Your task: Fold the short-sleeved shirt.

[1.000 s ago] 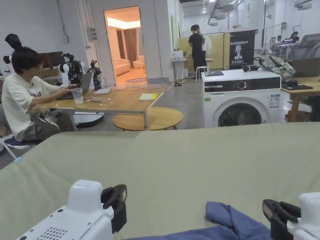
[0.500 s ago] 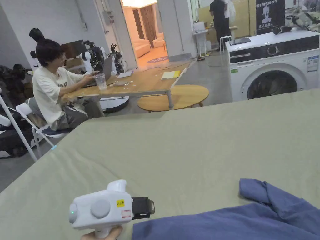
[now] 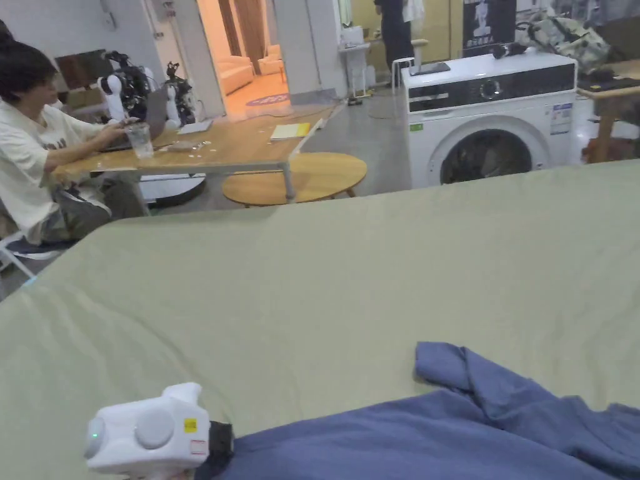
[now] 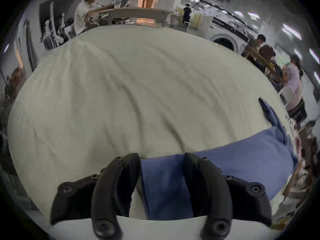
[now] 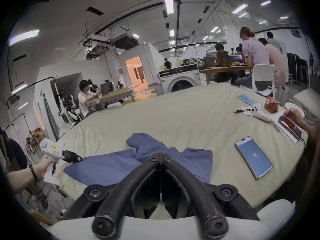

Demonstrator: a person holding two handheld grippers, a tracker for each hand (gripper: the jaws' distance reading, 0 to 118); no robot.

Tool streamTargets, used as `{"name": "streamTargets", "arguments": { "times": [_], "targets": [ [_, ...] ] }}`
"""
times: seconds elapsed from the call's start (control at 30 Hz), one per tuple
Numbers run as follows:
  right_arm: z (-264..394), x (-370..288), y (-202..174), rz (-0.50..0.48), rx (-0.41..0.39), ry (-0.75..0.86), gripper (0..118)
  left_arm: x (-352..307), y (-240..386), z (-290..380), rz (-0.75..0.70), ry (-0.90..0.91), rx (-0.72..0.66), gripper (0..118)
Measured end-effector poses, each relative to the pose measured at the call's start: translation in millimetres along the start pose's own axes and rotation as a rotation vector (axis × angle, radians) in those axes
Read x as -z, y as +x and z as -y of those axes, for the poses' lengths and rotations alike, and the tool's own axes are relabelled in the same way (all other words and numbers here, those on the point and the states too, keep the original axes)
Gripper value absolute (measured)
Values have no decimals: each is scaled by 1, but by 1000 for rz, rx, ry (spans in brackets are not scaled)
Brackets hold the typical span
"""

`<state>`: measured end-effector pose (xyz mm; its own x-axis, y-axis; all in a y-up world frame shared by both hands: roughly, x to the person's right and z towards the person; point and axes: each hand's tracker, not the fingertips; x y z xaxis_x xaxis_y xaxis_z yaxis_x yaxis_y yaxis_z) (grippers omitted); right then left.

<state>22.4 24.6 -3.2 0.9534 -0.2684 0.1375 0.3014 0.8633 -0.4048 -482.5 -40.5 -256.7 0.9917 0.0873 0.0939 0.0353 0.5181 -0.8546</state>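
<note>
Blue short-sleeved shirt [image 3: 400,437] lies crumpled at the near edge of the bed cover [image 3: 350,281], long axis running left-right, one sleeve [image 3: 447,365] sticking out toward the far side. The left gripper [image 4: 161,159] is at the shirt's left end: jaws spread wide, with the shirt's edge lying in the gap between them and neither jaw pressing, so nothing is held yet. The right gripper [image 5: 161,154] has its jaws closed tip to tip, empty, raised above the near middle of the shirt and pointing at the far sleeve. The left one is nearer to cloth and looks set to pinch that left corner. A phone [image 5: 253,157] lies on the cover right of the shirt, well apart.
</note>
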Motion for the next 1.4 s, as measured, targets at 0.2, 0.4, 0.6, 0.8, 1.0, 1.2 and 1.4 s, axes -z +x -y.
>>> {"name": "streamTargets", "arguments": {
  "times": [0.2,0.4,0.6,0.8,1.0,1.2,1.4],
  "targets": [
    [19,6,29,204,163,-80,11,-9,23,4,-27,-8,76,4],
    [49,58,62,105,405,-186,85,-7,20,7,-4,-17,36,1],
    [50,75,60,103,359,-217,6,-15,8,12,57,32,-16,1],
    [-10,32,44,13,307,-34,4,-146,-1,21,230,471,5,0],
    [-113,23,-5,-56,116,144,4,-264,10,-20,249,769,70,0],
    [-209,28,-31,-18,29,220,4,-299,11,-85,199,907,27,0],
    [-283,48,-56,27,-82,254,4,-303,25,-147,151,924,41,0]
  ]
}}
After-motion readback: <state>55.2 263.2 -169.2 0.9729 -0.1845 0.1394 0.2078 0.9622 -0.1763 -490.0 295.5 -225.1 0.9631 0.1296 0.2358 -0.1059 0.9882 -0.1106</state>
